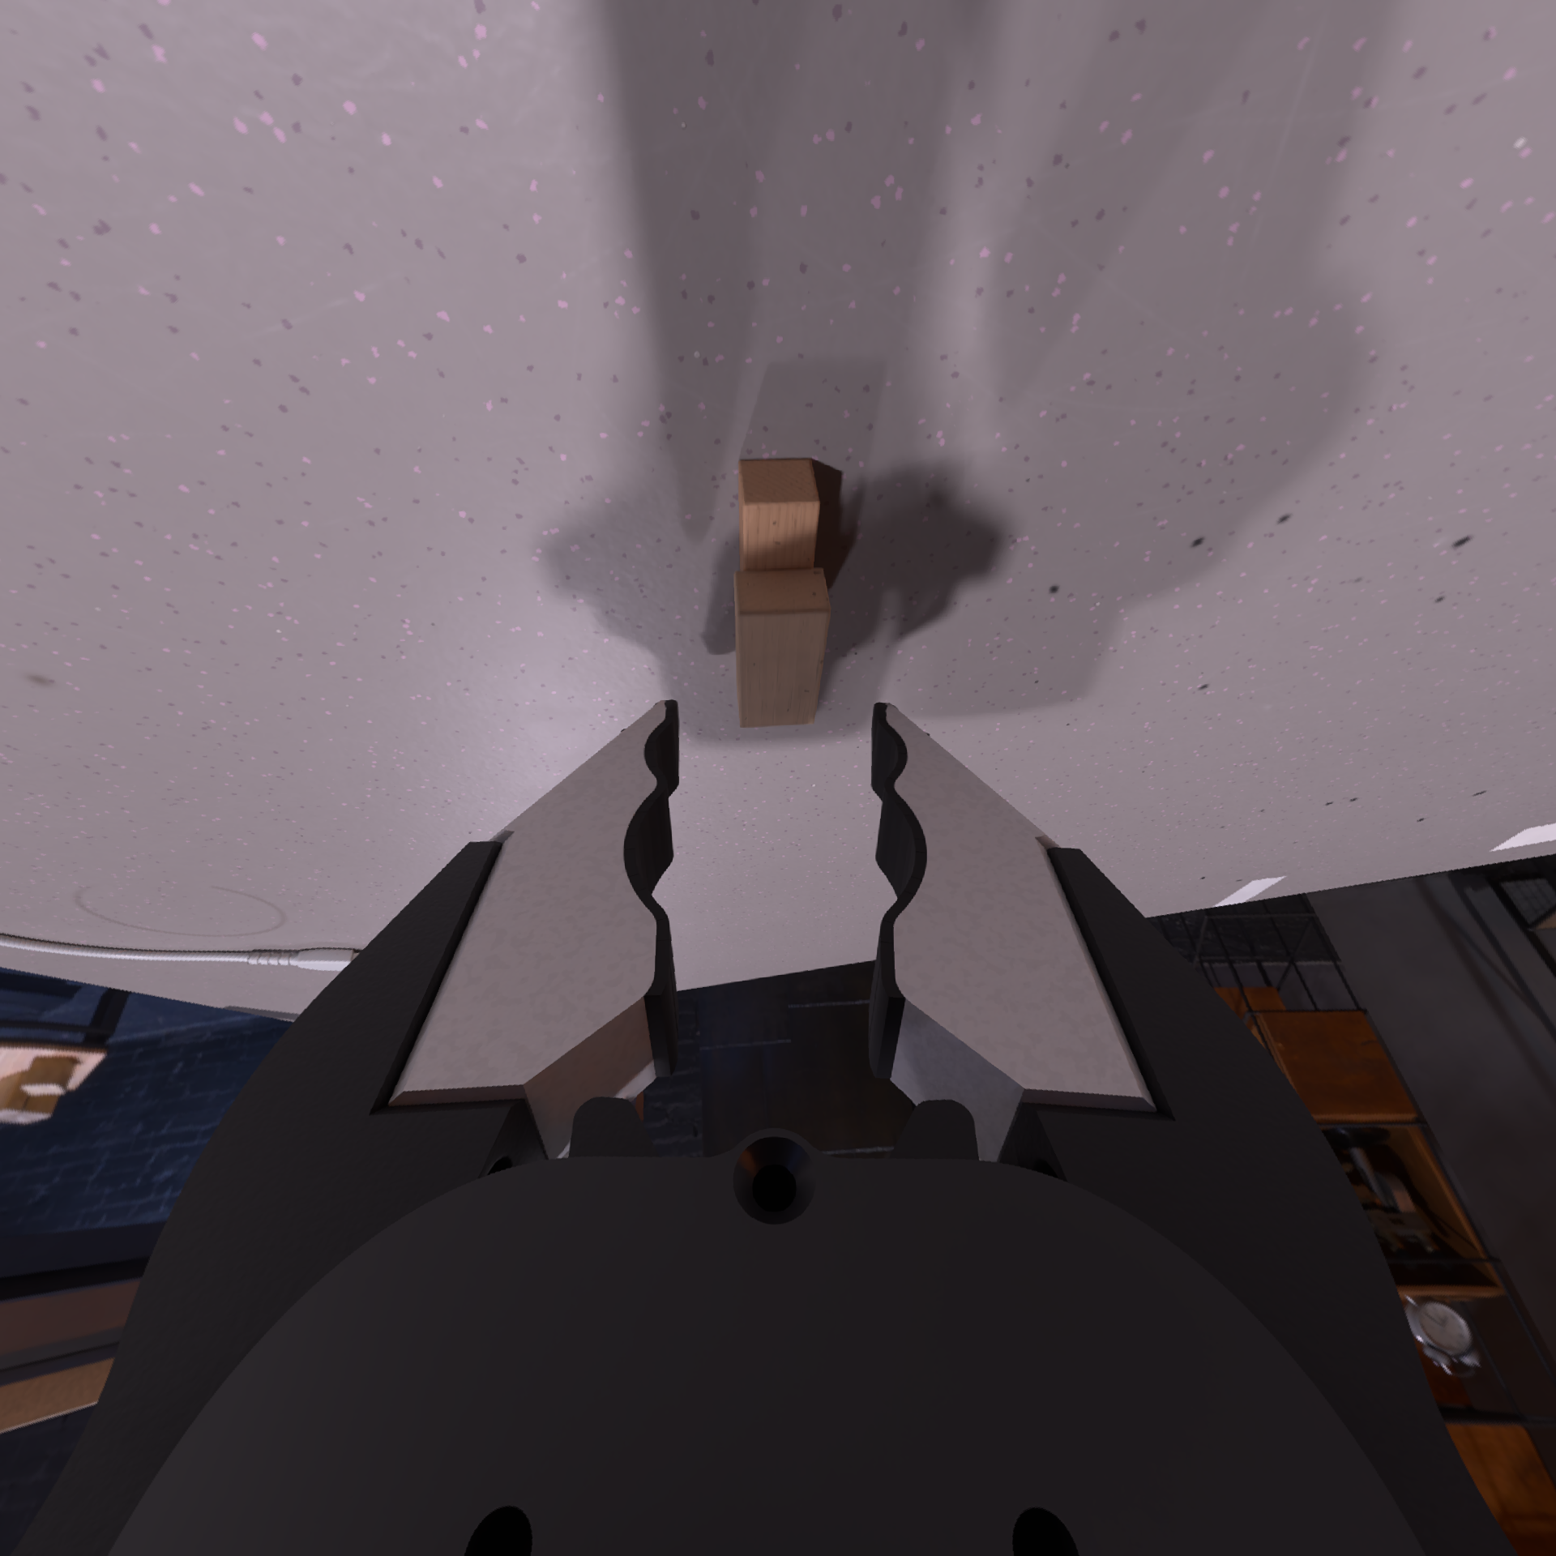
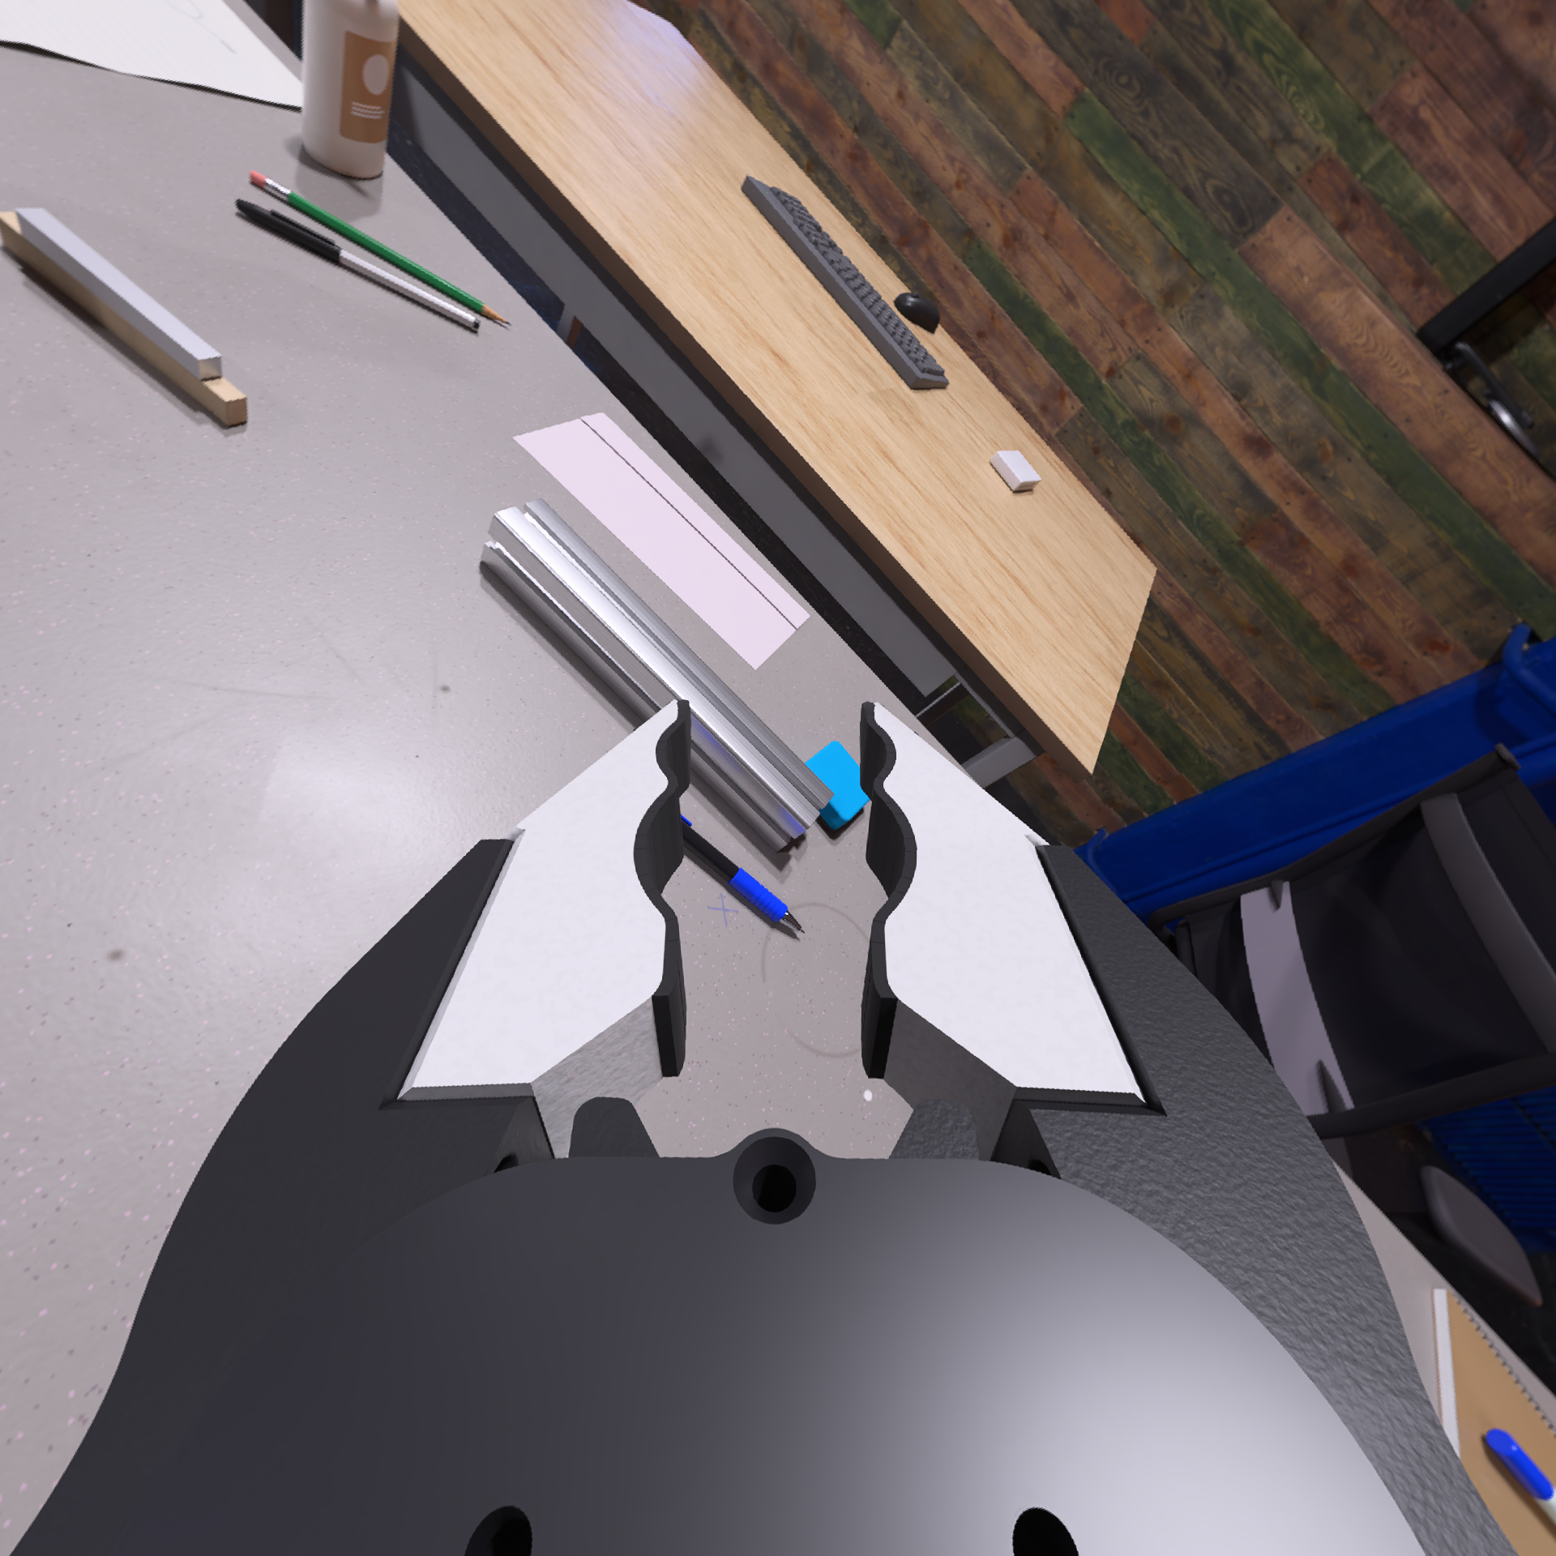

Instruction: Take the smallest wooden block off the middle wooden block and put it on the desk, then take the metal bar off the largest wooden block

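The small block [image 1: 779, 515] is being seen beside the middle block [image 1: 779, 647] on the desk [image 1: 337, 505]. The bar [image 2: 118, 290], probably stiff, slick and heavyish, is lying on the large block [image 2: 226, 402]; mid-length, across its sides, is being judged best. Both the left gripper [image 1: 775, 716] and right gripper [image 2: 775, 716] are being held open, empty.

smallest wooden block [image 1: 778, 515]: pale, on the desk [image 1: 337, 505], end-to-end with the middle wooden block [image 1: 780, 648] (contact unclear), mid-surface.
metal bar [image 2: 118, 290]: grey, lying along the largest wooden block [image 2: 221, 402], near the desk's far edge.
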{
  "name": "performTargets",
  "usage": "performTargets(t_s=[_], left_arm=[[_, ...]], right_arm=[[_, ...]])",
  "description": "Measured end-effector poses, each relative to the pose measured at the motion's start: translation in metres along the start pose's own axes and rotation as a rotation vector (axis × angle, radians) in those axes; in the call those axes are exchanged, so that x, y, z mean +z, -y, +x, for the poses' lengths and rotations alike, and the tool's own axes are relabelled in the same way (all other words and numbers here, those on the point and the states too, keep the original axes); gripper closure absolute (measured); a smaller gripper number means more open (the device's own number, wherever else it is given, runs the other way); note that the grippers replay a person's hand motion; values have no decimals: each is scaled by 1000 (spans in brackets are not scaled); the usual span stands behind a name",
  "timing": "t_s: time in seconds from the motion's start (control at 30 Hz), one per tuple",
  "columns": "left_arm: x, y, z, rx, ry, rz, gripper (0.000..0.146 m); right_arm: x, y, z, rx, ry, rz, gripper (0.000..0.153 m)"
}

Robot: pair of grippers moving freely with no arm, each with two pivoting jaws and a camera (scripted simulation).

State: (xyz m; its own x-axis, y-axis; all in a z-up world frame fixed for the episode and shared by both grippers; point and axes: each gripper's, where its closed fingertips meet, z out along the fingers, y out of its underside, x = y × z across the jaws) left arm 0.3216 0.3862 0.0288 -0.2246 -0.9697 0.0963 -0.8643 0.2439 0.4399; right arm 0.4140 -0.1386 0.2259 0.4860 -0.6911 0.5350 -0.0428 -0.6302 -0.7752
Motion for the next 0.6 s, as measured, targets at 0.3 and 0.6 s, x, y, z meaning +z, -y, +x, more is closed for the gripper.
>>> performTargets(t_s=[0.3, 0.6], left_arm=[[0, -2, 3, 37, 61, -27, 127], [-34, -13, 32, 59, 58, 86, 127]], right_arm=[[-14, 15, -7, -52, 26, 35, 113], [-41, 40, -8, -83, 27, 129, 113]])
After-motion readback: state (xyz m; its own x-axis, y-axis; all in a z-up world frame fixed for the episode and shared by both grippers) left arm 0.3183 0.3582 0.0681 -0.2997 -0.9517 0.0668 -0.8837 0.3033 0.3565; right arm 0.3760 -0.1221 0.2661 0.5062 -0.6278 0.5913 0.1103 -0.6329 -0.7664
